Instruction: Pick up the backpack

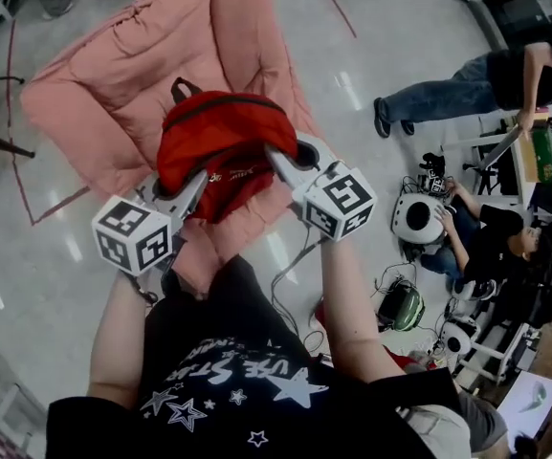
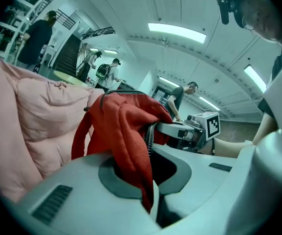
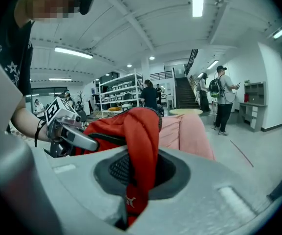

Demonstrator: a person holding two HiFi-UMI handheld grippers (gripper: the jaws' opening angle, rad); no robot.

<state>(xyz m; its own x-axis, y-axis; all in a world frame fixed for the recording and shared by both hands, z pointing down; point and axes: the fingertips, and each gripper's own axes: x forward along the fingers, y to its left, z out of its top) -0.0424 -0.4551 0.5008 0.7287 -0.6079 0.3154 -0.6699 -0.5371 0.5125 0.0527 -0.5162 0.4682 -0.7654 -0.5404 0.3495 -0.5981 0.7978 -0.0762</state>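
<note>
Red backpack (image 1: 223, 137) hangs between left gripper (image 1: 197, 182) and right gripper (image 1: 276, 156), each clamped on its fabric, over a pink cushion (image 1: 113, 75).

Stretches left forearm (image 1: 113, 333) and right forearm (image 1: 347, 295) forward, side by side. Clamps left gripper (image 1: 195, 184) on a fold of the backpack (image 1: 220, 146) — jaws almost together — and pinches another fold likewise in right gripper (image 1: 279, 161), both angled inward.
</note>
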